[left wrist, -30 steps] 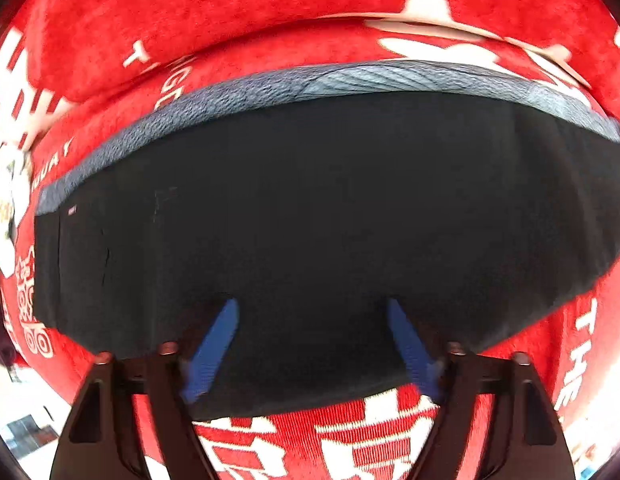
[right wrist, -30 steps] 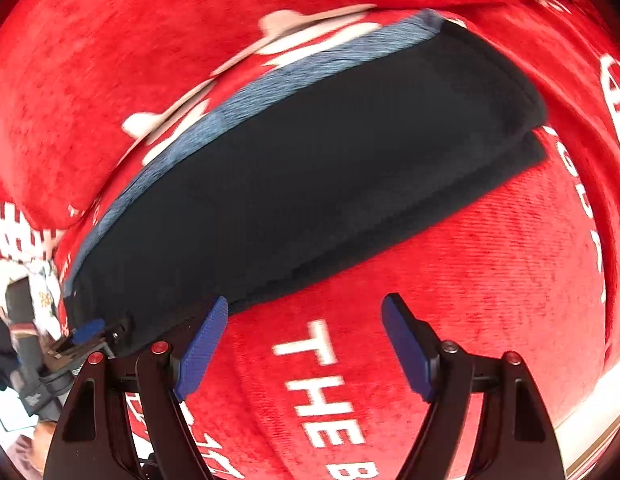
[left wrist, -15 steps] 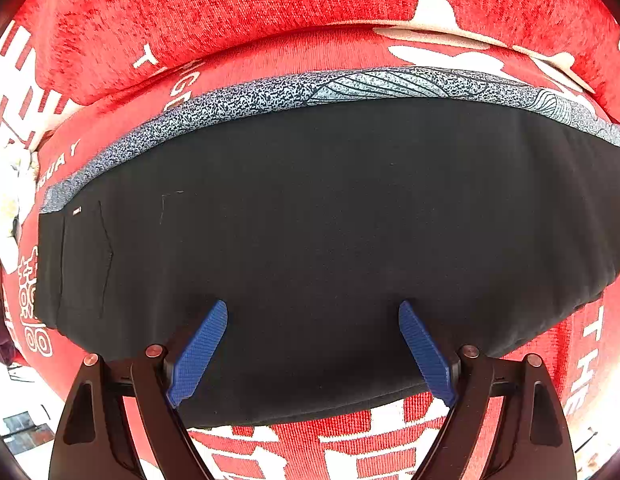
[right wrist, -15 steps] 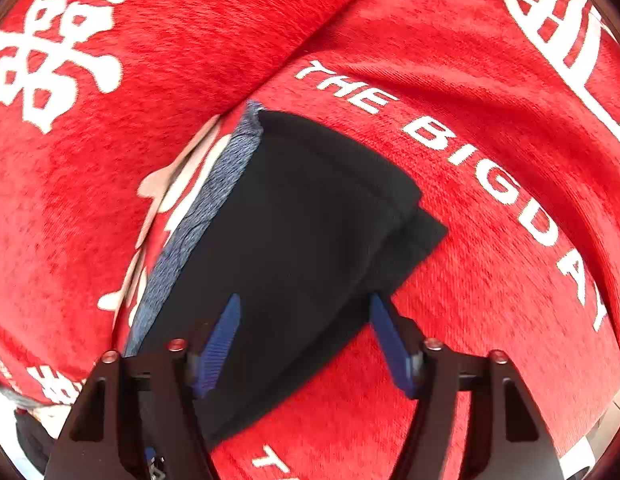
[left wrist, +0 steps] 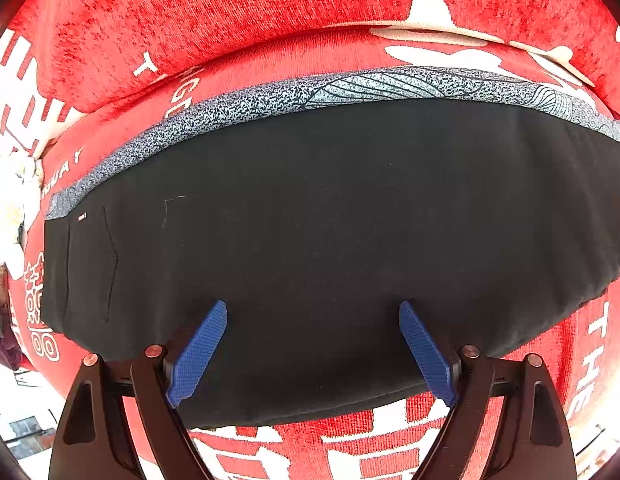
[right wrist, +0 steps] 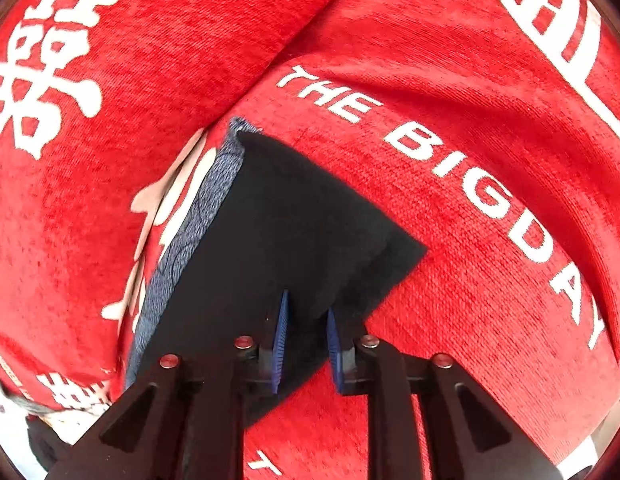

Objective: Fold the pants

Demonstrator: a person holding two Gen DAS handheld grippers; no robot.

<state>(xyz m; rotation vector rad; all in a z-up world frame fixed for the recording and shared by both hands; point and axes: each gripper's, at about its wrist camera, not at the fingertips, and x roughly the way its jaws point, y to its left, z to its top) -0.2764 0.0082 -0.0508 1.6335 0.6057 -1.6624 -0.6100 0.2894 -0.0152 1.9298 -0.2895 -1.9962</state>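
Note:
Black pants [left wrist: 330, 220] with a speckled grey stripe along the far edge lie flat and folded lengthwise on a red sofa seat. My left gripper [left wrist: 313, 312] is open, its blue fingers spread over the near edge of the pants, holding nothing. In the right wrist view the pants [right wrist: 278, 224] end in a corner with two layers. My right gripper [right wrist: 306, 316] is closed on the near edge of the pants by that corner, with black cloth between its blue pads.
The red sofa cover [right wrist: 490, 160] carries white lettering. The backrest cushion [left wrist: 270, 12] rises behind the pants. A white bundle [left wrist: 10, 216] sits at the far left, and floor shows below the seat's front edge [left wrist: 26, 428].
My right gripper swung to the pants' end corner, moved in and closed from wide open onto the cloth edge. My left gripper drew back slightly and stayed open.

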